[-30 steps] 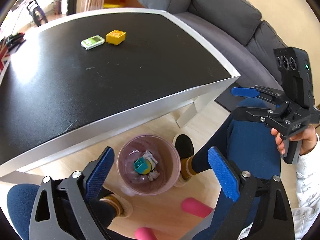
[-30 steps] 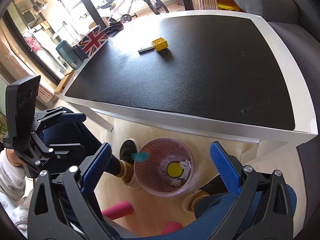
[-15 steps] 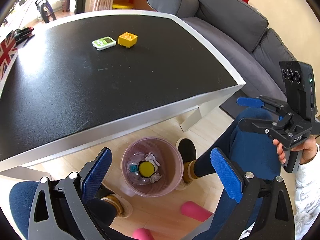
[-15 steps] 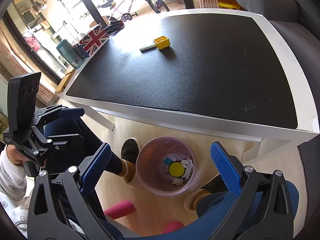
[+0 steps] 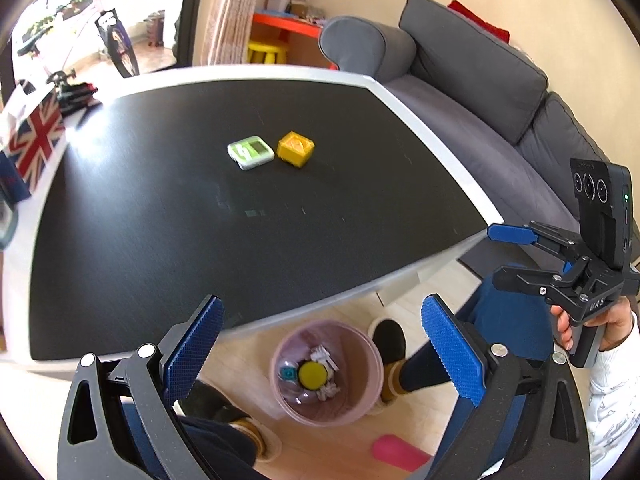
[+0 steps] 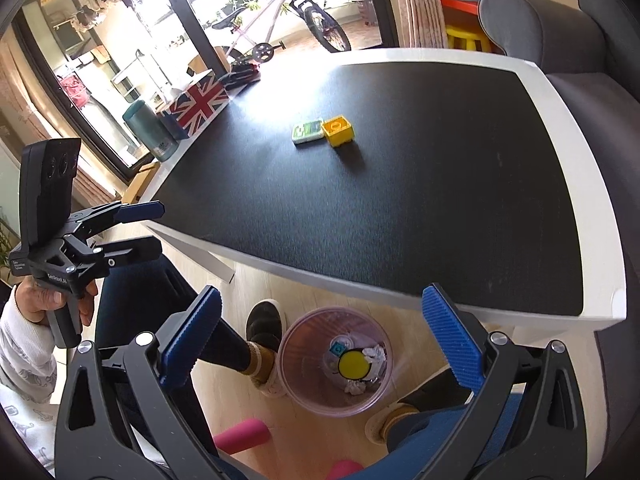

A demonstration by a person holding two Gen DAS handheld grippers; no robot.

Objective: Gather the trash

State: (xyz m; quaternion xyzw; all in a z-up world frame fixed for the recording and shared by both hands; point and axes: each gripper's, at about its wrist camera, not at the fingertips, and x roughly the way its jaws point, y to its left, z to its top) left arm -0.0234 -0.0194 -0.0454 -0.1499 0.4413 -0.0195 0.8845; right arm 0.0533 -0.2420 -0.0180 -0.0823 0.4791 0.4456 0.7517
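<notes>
Trash lay in two places as I watched through the left wrist camera: crumpled paper, a yellow disc and a small teal piece sat in the pink bin (image 5: 326,372) on the floor below the table's near edge, while a yellow block (image 5: 296,149) and a green-and-white gadget (image 5: 251,153) rested just beside each other, well out on the black table (image 5: 160,240). My left gripper (image 5: 322,344) hung above the bin, jaws spread wide and holding nothing. The right gripper (image 5: 520,256) was off to the side near the table corner, its jaws parted and empty too. By my reading, one drop-off was complete and the next pickup not yet begun; it would call for a reach across the tabletop to the yellow block, if that counts as trash. Through the right wrist camera, the right gripper (image 6: 320,338) framed the same bin (image 6: 296,360) beside my slippered foot, fingers wide apart, with the left gripper (image 6: 136,228) open at the far side. A Union Jack box (image 6: 200,102), a grey sofa (image 6: 560,20) and a bicycle (image 6: 280,12) by the bright window ringed the white-edged table.
</notes>
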